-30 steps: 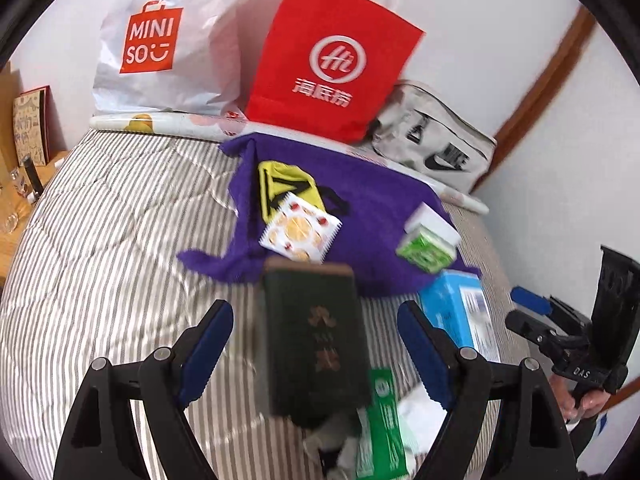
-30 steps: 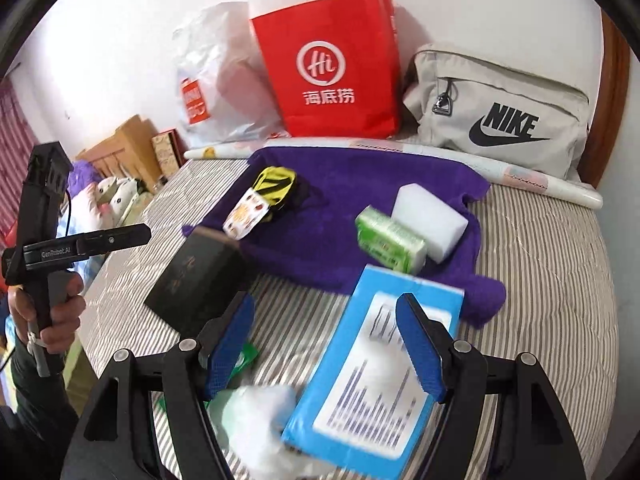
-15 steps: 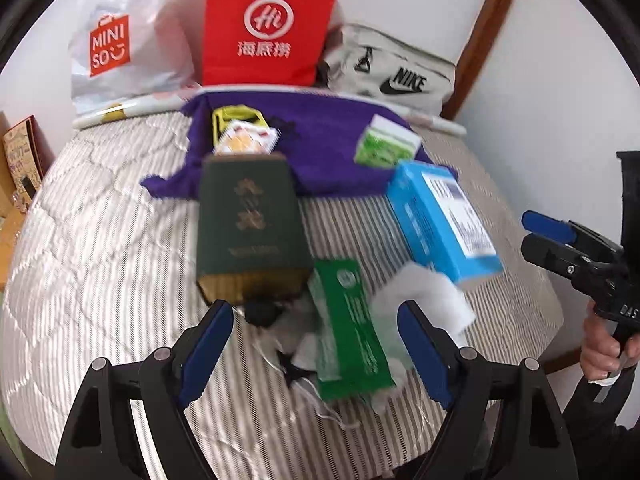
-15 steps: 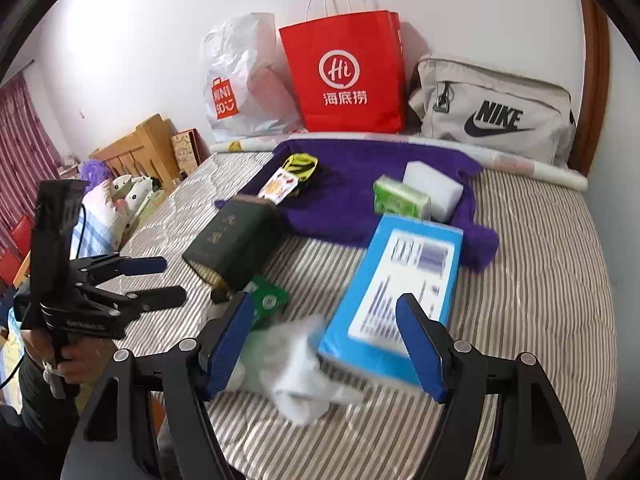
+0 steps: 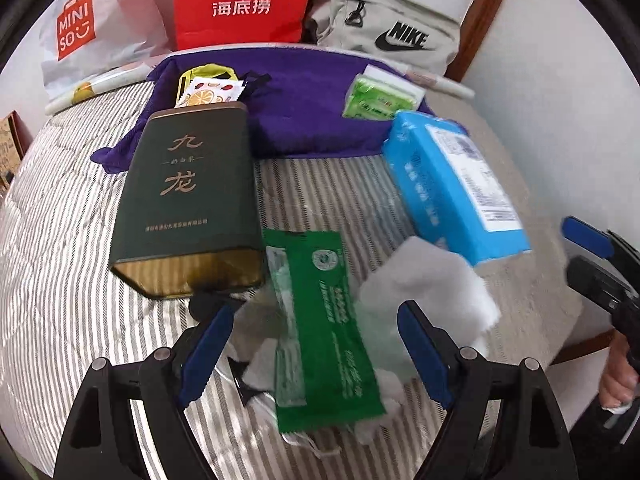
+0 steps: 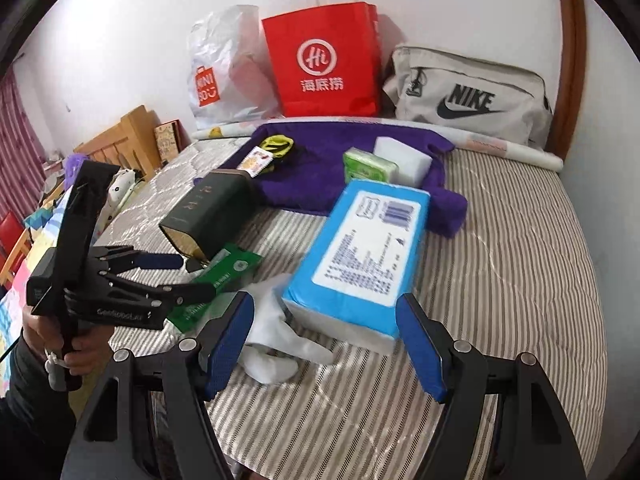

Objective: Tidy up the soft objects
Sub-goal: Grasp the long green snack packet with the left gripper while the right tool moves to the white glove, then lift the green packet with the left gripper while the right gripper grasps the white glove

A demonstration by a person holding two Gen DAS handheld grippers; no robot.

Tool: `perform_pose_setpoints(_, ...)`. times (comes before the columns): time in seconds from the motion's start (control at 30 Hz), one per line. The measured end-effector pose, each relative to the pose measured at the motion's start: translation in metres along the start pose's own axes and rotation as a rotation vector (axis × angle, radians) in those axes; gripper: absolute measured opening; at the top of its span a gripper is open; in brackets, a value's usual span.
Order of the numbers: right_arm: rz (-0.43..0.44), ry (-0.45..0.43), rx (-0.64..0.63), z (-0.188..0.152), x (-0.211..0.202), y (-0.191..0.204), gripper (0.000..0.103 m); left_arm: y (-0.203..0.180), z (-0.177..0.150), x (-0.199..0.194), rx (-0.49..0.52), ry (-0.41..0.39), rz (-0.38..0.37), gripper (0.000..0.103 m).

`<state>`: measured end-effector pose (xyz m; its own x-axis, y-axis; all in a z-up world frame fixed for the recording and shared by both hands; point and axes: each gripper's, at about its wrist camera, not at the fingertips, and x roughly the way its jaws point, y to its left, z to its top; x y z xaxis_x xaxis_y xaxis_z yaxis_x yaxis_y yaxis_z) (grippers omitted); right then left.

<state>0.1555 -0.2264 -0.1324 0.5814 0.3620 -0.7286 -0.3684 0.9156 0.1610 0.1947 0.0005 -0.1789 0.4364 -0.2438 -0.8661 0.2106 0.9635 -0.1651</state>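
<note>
Now | L fingers (image 5: 420,348) wide, empty | R fingers (image 6: 420,344) wide, empty

— What does your striped bed (image 6: 500,280) carry?
— A purple towel (image 5: 312,120) at twelve o'clock and a dark green tin (image 5: 188,200) at ten. Your blue tissue pack (image 6: 360,252) lies at two, the green sachet (image 5: 328,320) at six, over crumpled white cloth (image 5: 424,284).
— And along the wall?
— Bags and a paper roll (image 6: 516,148).

purple towel (image 5: 316,116), striped mattress (image 6: 520,280)
</note>
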Motion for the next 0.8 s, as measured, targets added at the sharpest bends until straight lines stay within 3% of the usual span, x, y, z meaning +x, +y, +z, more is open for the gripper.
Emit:
perform_pose_setpoints(0.2, 0.009, 0.030, 0.031, -0.010, 0.009, -0.006, 0.073, -0.006, 0.003, 0.021, 0.022, 0.044, 0.000, 0.082)
perform_pose_setpoints(0.23, 0.008, 0.037, 0.034, -0.011, 0.011, -0.006, 0.073, -0.008, 0.003, 0.021, 0.030, 0.037, 0.003, 0.079)
perform_pose_setpoints(0.33, 0.010, 0.049, 0.038, -0.013, 0.015, -0.006, 0.073, -0.011, 0.003, 0.024, 0.060, 0.037, 0.015, 0.049)
perform_pose_setpoints(0.4, 0.010, 0.056, 0.040, -0.014, 0.017, -0.006, 0.073, -0.010, 0.003, 0.025, 0.067, 0.038, 0.018, 0.041)
perform_pose_setpoints(0.63, 0.017, 0.082, 0.045, -0.018, 0.023, -0.001, 0.073, 0.000, 0.002, 0.001, 0.035, -0.016, -0.041, 0.038)
perform_pose_setpoints(0.8, 0.022, 0.088, 0.029, -0.019, 0.023, 0.010, 0.073, 0.000, -0.005, -0.019, 0.052, -0.036, -0.039, 0.038)
